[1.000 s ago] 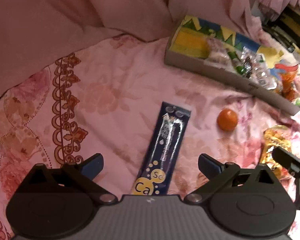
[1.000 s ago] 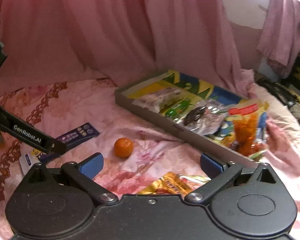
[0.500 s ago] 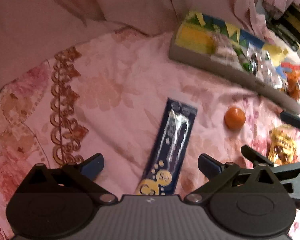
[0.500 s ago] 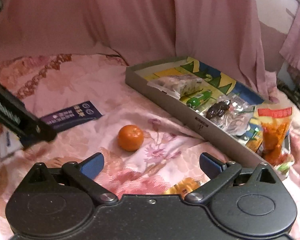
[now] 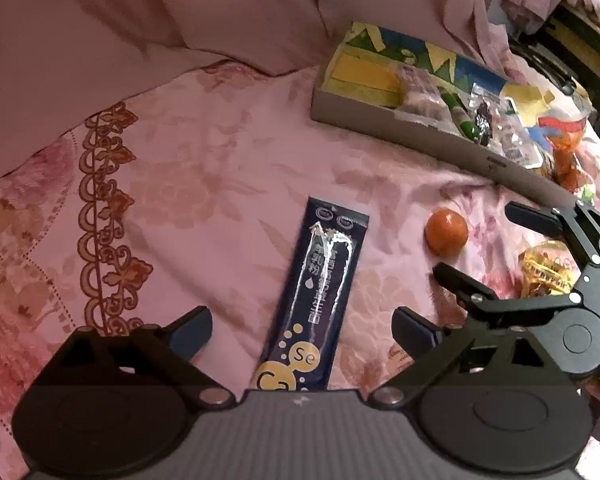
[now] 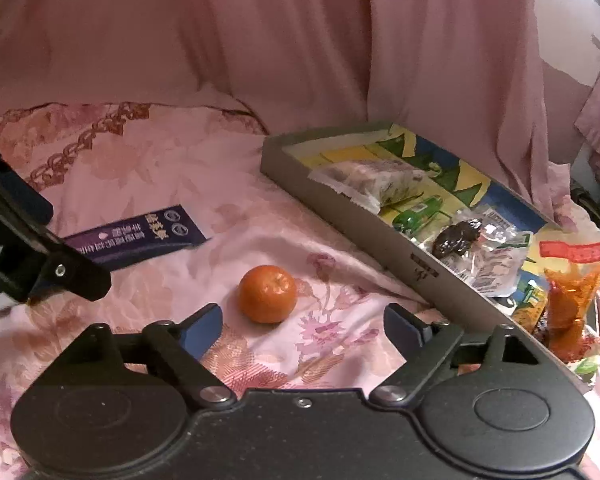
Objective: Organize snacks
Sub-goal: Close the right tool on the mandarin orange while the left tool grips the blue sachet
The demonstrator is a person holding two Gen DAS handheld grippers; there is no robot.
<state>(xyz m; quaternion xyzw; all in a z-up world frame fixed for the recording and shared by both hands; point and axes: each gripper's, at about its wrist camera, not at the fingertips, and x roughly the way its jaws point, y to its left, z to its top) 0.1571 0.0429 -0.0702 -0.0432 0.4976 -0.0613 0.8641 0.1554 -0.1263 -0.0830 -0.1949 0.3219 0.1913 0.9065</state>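
My left gripper [image 5: 302, 332]: jaws apart over the dark sachet [image 5: 316, 300].
My right gripper [image 6: 303, 326]: jaws apart, just been closing, tangerine [image 6: 267, 294] just beyond, untouched.
Tray [image 6: 340, 196]: far right.

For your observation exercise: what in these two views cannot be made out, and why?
- Gold snack packet: left wrist view, partly behind the right claw; unseen in the right wrist view.
- Dark blue sachet: lower end cut off by the left claw's body.
- Tray contents: overlapping wrappers, labels too small.
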